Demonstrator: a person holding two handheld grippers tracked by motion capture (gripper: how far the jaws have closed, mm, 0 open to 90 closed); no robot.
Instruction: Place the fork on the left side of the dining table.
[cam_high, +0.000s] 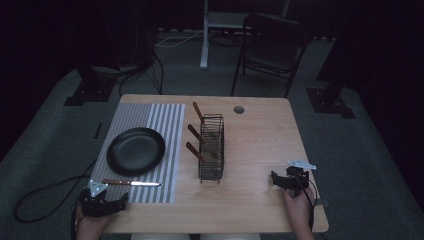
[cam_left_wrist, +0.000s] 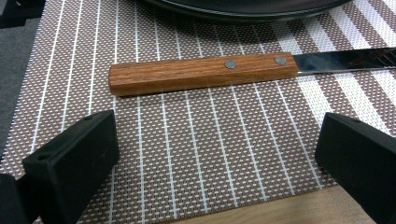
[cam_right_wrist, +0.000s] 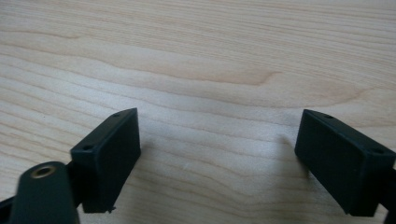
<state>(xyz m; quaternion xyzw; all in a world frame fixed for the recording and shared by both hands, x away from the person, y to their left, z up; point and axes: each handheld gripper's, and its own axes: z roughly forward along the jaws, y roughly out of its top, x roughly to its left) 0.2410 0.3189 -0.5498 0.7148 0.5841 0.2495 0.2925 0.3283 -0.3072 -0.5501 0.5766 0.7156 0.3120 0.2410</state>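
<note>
Left gripper (cam_left_wrist: 215, 154): jaws stand wide apart with nothing between them, low at the near edge of the striped placemat (cam_left_wrist: 196, 140), aimed at the knife's handle just ahead.
Right gripper (cam_right_wrist: 224, 158): also spread wide and holding nothing, over bare table (cam_right_wrist: 196, 56) at the near right, well apart from everything else.
Knife (cam_left_wrist: 261, 70): lies flat on the placemat, crosswise to the left gripper, between the black plate (cam_left_wrist: 243, 7) and the mat's near edge; from the high view its blade points toward the wire rack (cam_high: 212, 147).
Risk, handle: it sits flush on the woven mat, so I'd guess jaws closing too high would skate over the rounded wood and nudge the knife away rather than grip it.
Risk, mat: jaws pressed too low could catch the weave and drag or wrinkle the placemat, shifting the plate with it.
Risk, plate: the rim is near the handle's far side; a jaw coming down there might knock it.
Risk, balance: gripped at the butt end, the steel blade may tip down and swing.
Look of the knife: reddish-brown wooden handle, straight-sided, with two small metal rivets near the blade end; narrow, bright, reflective blade.
Rack: holds three more pieces with like wooden handles sticking out at a slant.
</note>
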